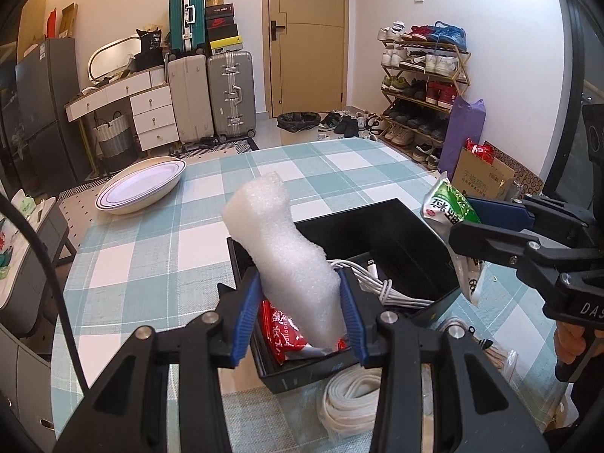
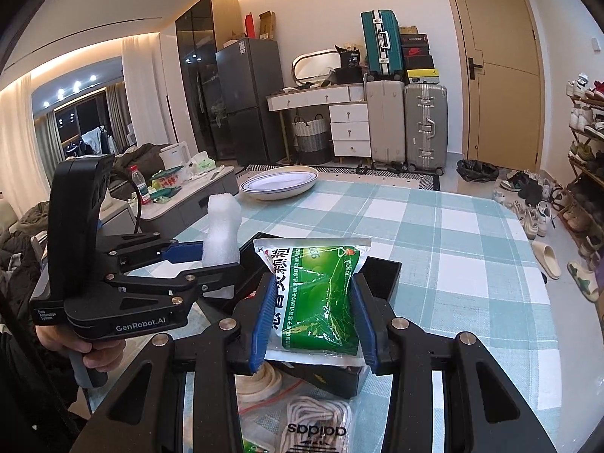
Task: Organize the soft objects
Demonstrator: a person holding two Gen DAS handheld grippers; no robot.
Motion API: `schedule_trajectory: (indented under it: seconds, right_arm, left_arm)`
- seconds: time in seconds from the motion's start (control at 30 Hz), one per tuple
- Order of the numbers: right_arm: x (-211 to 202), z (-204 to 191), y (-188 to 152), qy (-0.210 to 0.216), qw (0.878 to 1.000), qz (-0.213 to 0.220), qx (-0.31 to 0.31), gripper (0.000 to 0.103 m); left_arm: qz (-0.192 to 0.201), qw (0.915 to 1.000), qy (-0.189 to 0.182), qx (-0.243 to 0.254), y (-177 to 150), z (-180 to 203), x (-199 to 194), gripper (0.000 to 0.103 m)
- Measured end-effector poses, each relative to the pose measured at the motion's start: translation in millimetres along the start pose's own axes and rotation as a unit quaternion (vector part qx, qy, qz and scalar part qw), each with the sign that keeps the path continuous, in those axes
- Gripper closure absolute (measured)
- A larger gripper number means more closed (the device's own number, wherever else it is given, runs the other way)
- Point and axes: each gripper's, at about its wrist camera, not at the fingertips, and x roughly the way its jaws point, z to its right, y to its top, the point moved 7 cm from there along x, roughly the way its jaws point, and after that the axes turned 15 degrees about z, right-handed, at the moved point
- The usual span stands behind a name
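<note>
The white foam block, clamped upright in my left hand-held gripper at frame centre over the black plastic bin, could spring out, while my right hand-held gripper pinches the slippery green plastic packet.

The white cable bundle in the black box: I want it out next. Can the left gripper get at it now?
Probably not: the left gripper is shut on the foam piece, which hangs over the white cable bundle in the black box.

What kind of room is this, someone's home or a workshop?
Most likely a lived-in flat, around the dining table. A checked tablecloth covers the table, a loaded shoe rack stands beside the door, and suitcases are stacked against the wall near a fridge.
</note>
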Motion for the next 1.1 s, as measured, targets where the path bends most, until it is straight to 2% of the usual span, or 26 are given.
schedule_trajectory:
  seconds: [0.97,1.03,1.1]
  right_arm:
    - [57,20,-22,-0.020,0.999,-0.040,-0.017,0.063]
    - [57,22,-23,-0.021,0.999,-0.043,-0.014,0.058]
    - [54,24,-22,-0.026,0.999,-0.038,-0.014,0.048]
  left_arm:
    - [-0.027,0.9986,0.014,0.044,-16,2,40,0.061]
    - [-0.030,0.9985,0.013,0.043,-16,2,40,0.059]
    - [-0.033,0.9986,0.008,0.041,-16,4,39,0.050]
